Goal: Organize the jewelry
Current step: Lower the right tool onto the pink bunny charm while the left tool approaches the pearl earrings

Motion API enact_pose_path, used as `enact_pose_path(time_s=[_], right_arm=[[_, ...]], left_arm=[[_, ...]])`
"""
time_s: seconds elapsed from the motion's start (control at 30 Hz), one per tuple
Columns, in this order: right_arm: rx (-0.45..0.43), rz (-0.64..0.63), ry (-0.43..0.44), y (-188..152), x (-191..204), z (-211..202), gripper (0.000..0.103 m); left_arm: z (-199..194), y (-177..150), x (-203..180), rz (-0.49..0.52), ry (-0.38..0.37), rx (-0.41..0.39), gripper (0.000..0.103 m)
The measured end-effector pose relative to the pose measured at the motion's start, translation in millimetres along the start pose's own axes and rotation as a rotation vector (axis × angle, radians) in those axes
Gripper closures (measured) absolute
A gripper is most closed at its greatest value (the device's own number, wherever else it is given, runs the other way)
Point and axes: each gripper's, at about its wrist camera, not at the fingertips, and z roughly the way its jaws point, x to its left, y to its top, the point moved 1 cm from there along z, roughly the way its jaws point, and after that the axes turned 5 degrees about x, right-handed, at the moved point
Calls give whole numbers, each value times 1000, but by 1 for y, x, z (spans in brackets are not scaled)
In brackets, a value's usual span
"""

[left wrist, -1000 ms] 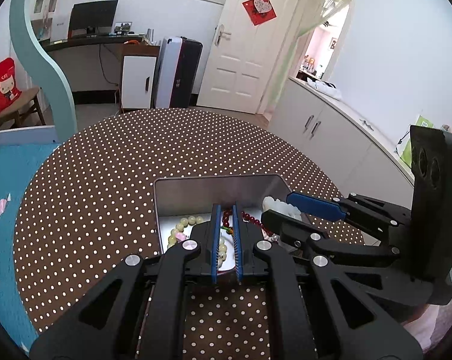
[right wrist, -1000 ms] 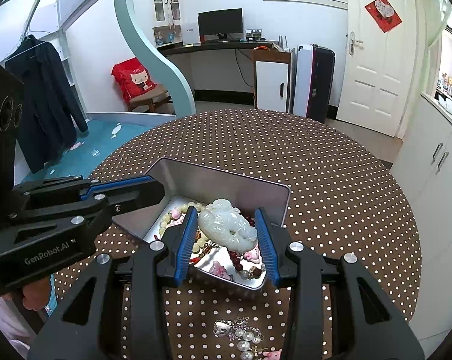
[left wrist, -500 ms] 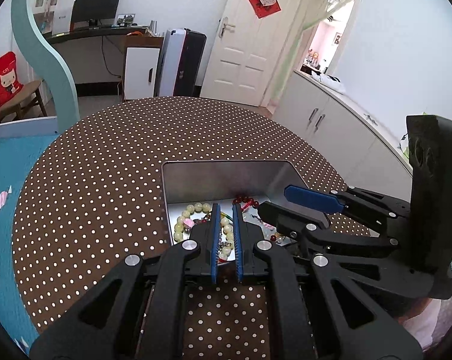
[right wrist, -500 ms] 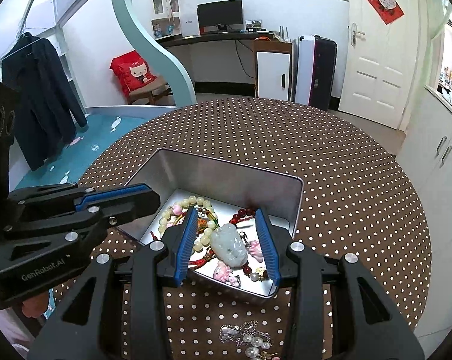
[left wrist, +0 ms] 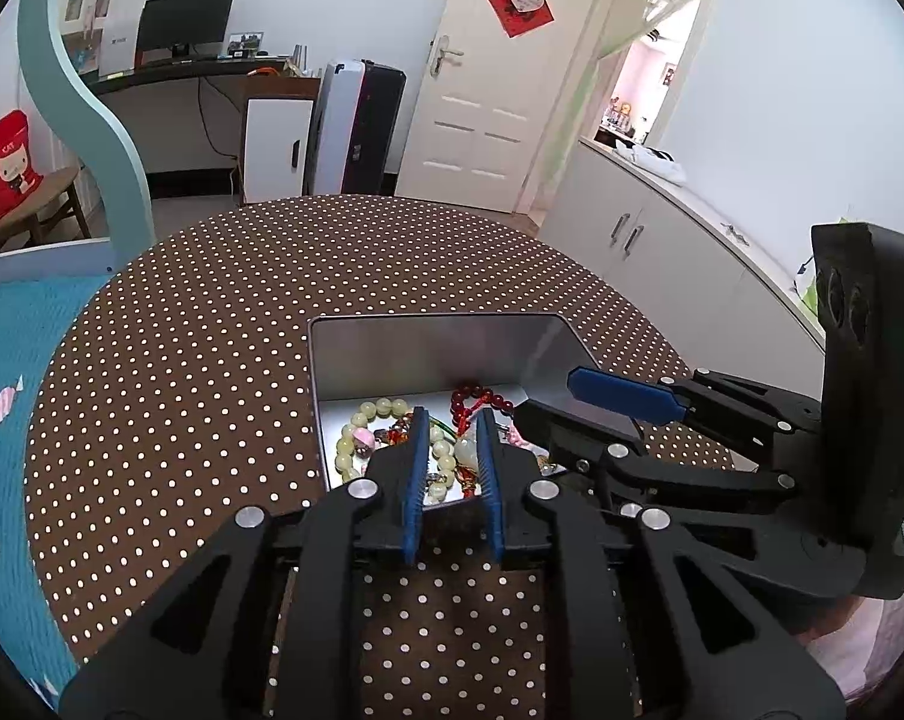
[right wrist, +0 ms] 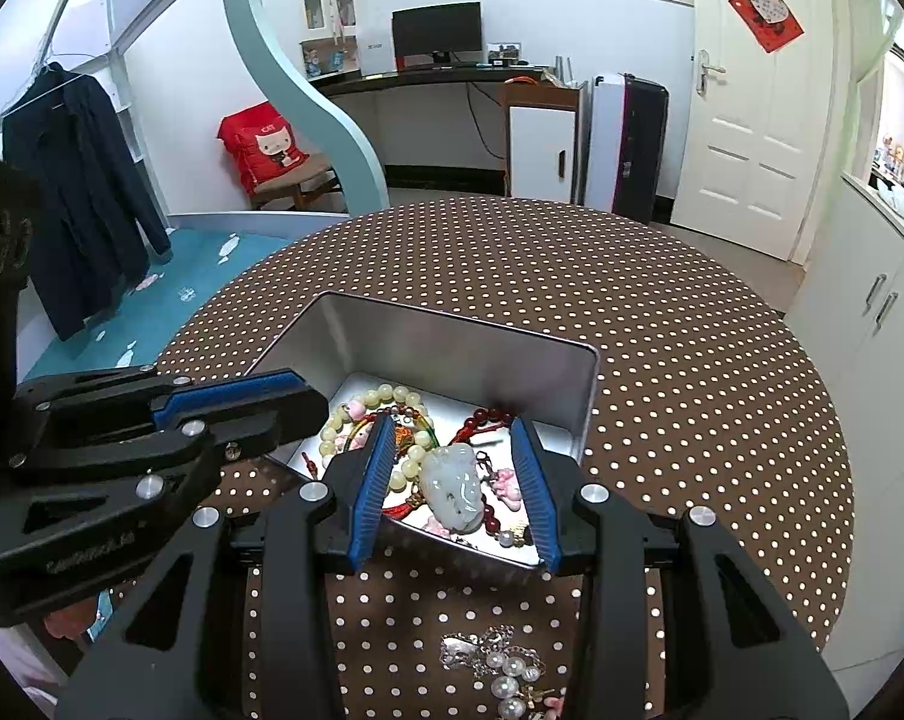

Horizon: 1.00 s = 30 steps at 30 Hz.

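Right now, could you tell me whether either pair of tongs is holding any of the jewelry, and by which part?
Nothing is held. The jade pendant lies in the metal tin between the right tongs, untouched. The left tongs, just opening, grip nothing.

Left tongs (left wrist: 452,429) just opening; right tongs (right wrist: 456,441) open.

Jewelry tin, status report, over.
Left gripper just opening, right gripper open, both empty. Jade pendant lies in tin. Pearl piece on table. Nothing obstructing.
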Motion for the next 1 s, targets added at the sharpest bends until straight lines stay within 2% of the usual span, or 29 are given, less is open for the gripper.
enact_pose_path(time_s=[0.17, 0.27, 0.33, 0.4, 0.5, 0.57, 0.63, 0.87, 1.0], right_arm=[[-27, 4, -1, -6, -1, -13, 64], [-44, 8, -9, -10, -3, -22, 64], [-54, 20, -24, -14, -7, -28, 60], [-64, 46, -39, -19, -14, -35, 49], [-72, 82, -72, -28, -23, -42, 43], [-74, 106, -88, -35, -28, -47, 40], [-76, 129, -98, -43, -34, -52, 37], [-82, 154, -131, -67, -43, -65, 24], [-65, 150, -134, -80, -43, -62, 22]], left_arm=[[-8, -5, -7, 16, 5, -10, 86], [-15, -9, -15, 26, 7, -25, 77], [-19, -11, -20, 33, 11, -33, 72], [-23, -15, -25, 30, 17, -45, 70], [-27, -23, -33, 28, 8, -48, 70], [-28, -29, -39, 35, 7, -42, 70], [-28, -35, -47, 50, 6, -39, 63], [-21, -48, -68, 78, -10, -25, 55], [-14, -54, -69, 75, -14, -9, 52]])
